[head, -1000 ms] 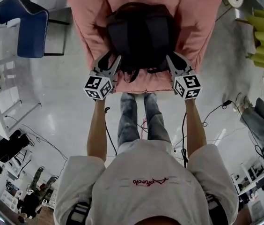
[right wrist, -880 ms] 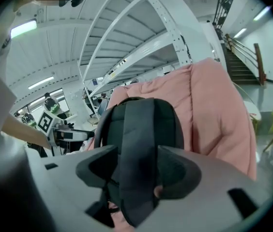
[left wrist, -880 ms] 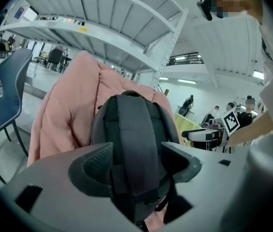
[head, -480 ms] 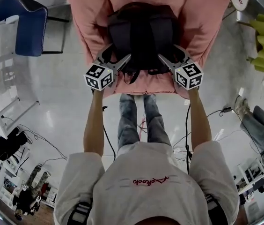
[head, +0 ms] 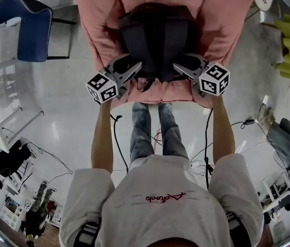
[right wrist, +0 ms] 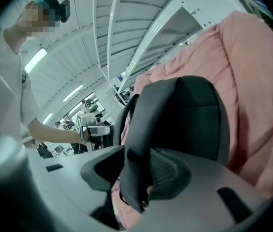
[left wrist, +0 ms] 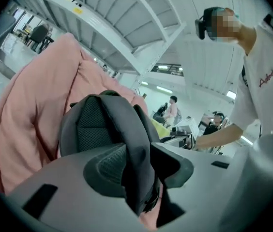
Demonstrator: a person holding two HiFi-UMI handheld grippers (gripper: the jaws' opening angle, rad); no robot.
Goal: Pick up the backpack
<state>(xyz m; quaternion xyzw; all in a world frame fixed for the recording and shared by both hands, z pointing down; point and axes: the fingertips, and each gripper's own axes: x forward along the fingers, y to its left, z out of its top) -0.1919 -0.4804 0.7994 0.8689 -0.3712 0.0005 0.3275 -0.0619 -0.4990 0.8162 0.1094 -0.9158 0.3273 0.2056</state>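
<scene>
Overhead, shows the black backpack (head: 157, 37) standing upright on the seat of a pink padded armchair (head: 222, 14), leaning on its backrest, straps facing the person. Places the left gripper (head: 133, 67) at the bag's lower left corner and the right gripper (head: 180, 66) at its lower right, marker cubes outermost, both arms stretched forward. Takes in also a blue chair (head: 32, 27) well apart on the pale floor (head: 73, 107). Does not resolve the contact at the fingers from this height.

Closer in, settles that point through the two gripper views. Shows the left strap (left wrist: 129, 134) running down through the gap of the left gripper, whose fingers (left wrist: 102, 167) have just been closing and now press on the strap from both sides, roughly half open. Shows the same at the right gripper: the right strap (right wrist: 139, 129) clamped between fingers (right wrist: 175, 175) that have just been closing. Reveals mesh padding on each strap, pink upholstery close behind, a white trussed ceiling (right wrist: 117, 28) and distant bystanders (left wrist: 173, 108), none of it visible from above.
</scene>
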